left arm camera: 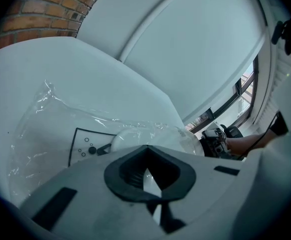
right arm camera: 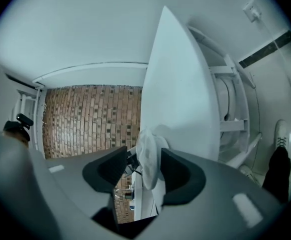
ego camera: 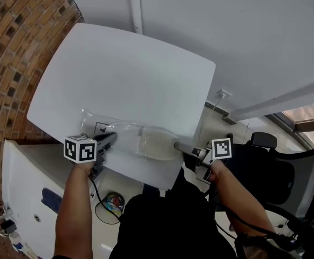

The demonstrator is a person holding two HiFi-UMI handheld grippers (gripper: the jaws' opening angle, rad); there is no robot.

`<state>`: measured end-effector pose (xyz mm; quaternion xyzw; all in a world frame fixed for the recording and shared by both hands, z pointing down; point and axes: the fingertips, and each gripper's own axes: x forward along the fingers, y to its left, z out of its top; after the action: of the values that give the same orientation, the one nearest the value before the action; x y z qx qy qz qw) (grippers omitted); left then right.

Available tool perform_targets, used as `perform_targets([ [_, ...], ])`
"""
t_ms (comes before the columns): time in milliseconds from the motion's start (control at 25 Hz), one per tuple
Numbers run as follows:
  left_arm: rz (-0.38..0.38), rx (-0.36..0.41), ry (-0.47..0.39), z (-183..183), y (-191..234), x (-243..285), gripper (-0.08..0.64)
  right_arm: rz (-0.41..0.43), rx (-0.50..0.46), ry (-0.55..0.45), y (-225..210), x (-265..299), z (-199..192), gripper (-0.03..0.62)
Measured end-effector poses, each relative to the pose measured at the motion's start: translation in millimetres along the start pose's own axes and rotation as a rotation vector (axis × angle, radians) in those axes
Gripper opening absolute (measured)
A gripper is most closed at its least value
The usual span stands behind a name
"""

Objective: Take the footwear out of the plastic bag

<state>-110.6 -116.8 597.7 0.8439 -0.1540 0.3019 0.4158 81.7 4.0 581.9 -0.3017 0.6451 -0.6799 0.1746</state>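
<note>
My right fingers (right arm camera: 181,175) are part open, straddling the white footwear (right arm camera: 148,156) and not pinching it. It lies in the plastic bag (ego camera: 125,136) along the counter's (ego camera: 130,74) near edge, long axis running toward my left fingers (left arm camera: 119,175), which are closed on the film.

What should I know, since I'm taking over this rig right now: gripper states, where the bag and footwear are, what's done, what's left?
Grippers: the left gripper looks shut on the left end of the plastic bag. The right gripper has its jaws apart, with the end of the white footwear between them, not clamped.
Things: the bag lies at the near edge of the table, with the footwear apparently inside.
Done: nothing is out yet.
Left: clamp the footwear and draw it out while the left gripper holds the bag.
</note>
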Motion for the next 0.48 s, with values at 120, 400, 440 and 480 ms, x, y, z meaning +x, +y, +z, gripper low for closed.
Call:
perform_targets([
  [120, -0.001, -0.008, -0.002, 1.0, -0.7, 0.3, 0.005, -0.007, -0.031, 0.067, 6.6, 20.8, -6.1, 0.210],
  [400, 0.014, 0.017, -0.030, 1.6, -2.2, -0.7, 0.006, -0.044, -0.075, 0.108, 9.3, 31.5, -10.7, 0.060],
  [440, 0.019, 0.021, -0.038, 1.7, -2.0, -1.2, 0.006, -0.037, -0.079, 0.112, 11.1, 31.7, -10.5, 0.058],
  [480, 0.024, 0.023, -0.045, 1.7, -1.8, -1.6, 0.006, -0.031, -0.079, 0.115, 13.0, 31.7, -10.2, 0.057],
])
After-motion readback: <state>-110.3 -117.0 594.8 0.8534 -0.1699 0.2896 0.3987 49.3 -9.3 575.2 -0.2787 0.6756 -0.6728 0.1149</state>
